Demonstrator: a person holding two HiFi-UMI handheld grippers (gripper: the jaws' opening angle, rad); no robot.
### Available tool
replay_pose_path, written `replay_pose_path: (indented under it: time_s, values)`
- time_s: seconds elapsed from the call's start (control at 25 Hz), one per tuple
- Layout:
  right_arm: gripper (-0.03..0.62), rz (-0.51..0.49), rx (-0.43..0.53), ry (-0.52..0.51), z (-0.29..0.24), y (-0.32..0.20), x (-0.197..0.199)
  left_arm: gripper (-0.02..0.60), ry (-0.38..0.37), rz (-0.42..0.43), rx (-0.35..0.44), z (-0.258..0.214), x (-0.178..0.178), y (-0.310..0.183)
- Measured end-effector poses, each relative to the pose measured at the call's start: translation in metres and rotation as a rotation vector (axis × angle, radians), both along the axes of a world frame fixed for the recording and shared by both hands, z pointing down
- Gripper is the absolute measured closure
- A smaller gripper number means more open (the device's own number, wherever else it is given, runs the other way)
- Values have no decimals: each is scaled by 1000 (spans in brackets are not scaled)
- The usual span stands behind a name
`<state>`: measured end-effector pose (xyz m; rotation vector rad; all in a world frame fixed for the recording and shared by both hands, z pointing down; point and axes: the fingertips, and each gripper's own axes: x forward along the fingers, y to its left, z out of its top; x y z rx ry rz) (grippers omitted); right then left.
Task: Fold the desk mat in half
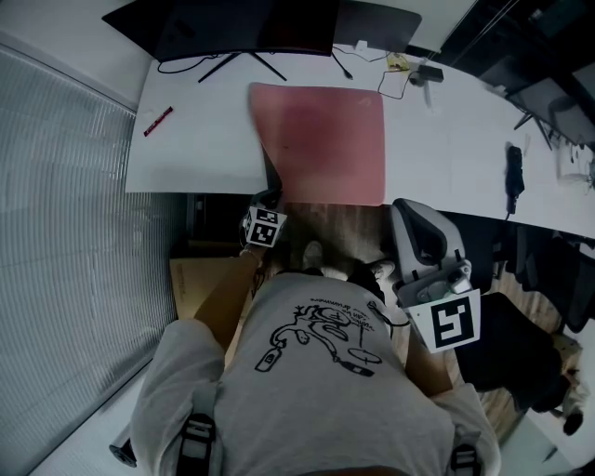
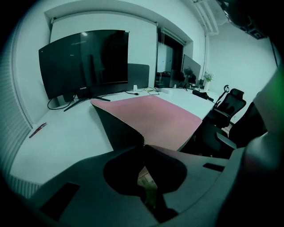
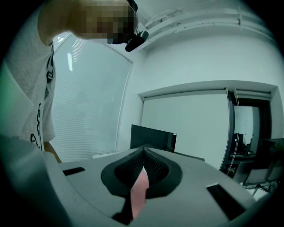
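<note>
The pink desk mat lies on the white desk, its near edge past the desk's front. My left gripper is shut on the mat's near left corner. That corner is raised, so the dark underside shows in the left gripper view, where the left gripper pinches the edge. My right gripper is at the near right corner. In the right gripper view the right gripper is shut, with a pink strip of mat between the jaws.
A dark monitor stands at the desk's back with cables beside it. A red pen lies at the far left, a black object at the right. Window blinds run along the left. An office chair stands to the right.
</note>
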<state>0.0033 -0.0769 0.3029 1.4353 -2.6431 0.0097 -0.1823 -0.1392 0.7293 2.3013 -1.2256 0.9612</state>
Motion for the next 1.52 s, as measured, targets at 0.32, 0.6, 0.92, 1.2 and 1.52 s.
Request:
replay_pose_path:
  time_s: [0.32,0.6,0.92,1.2,1.52]
  values:
    - [586,5,2,-9,-1,1,6,549,-4,25,-20,-1,13,4]
    - [586,10,1,-12,-1,0,11,549,-6,51,-13,-3,25,3]
    - [586,14,3,-15,-1,0,16,548,-4,70,-22,-3,37,5]
    - [586,22,0,-21,-2,-3,24,549,-2,81,-21,-5,45,1]
    - [586,25,3,-17,-2,-5,30,549,-6,112,-31,-3,57,3]
